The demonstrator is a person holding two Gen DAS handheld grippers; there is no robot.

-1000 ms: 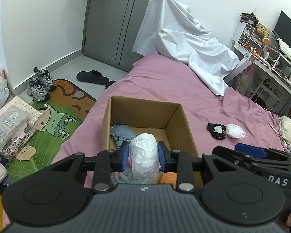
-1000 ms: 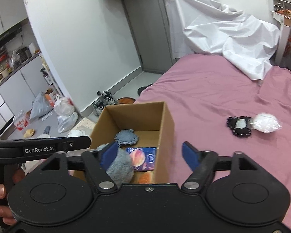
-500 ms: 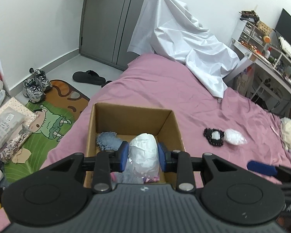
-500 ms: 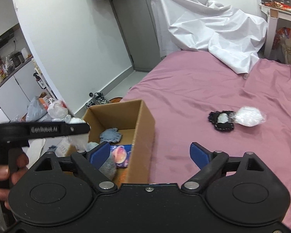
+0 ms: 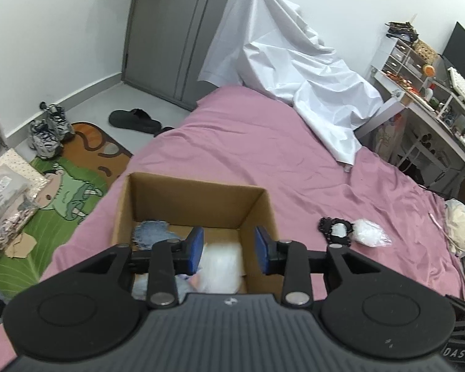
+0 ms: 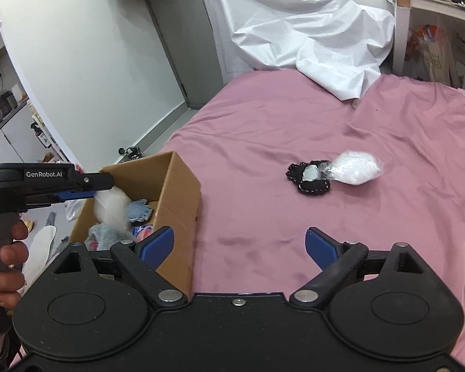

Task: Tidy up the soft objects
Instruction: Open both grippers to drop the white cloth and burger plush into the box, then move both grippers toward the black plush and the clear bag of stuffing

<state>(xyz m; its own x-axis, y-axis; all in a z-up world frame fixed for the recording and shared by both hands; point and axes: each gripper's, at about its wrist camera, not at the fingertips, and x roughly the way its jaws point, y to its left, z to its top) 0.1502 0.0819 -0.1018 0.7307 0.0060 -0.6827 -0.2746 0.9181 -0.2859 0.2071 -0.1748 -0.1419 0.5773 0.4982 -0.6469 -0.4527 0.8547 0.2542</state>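
Note:
An open cardboard box (image 5: 198, 200) (image 6: 183, 183) stands on the pink bed and holds several soft things, among them a blue-grey plush (image 5: 150, 234) (image 6: 138, 210). My left gripper (image 5: 229, 249) (image 6: 77, 193) is open above the box; a white bagged soft item (image 5: 221, 266) (image 6: 108, 206), blurred, is below its pads inside the box. My right gripper (image 6: 238, 246) is open and empty over the bed right of the box. A black-and-white soft piece (image 6: 310, 179) (image 5: 334, 232) and a white bagged puff (image 6: 355, 170) (image 5: 369, 235) lie on the bed beyond it.
A white sheet (image 5: 294, 71) (image 6: 310, 46) is heaped at the bed's far end. A desk with shelves (image 5: 434, 102) stands to the right. On the floor to the left are a cartoon mat (image 5: 68, 192), sneakers (image 5: 48, 130) and a black slipper (image 5: 133, 121).
My left gripper has opened and the white bagged item has dropped from its pads into the box. My right gripper has swung right, from over the box to over the bed.

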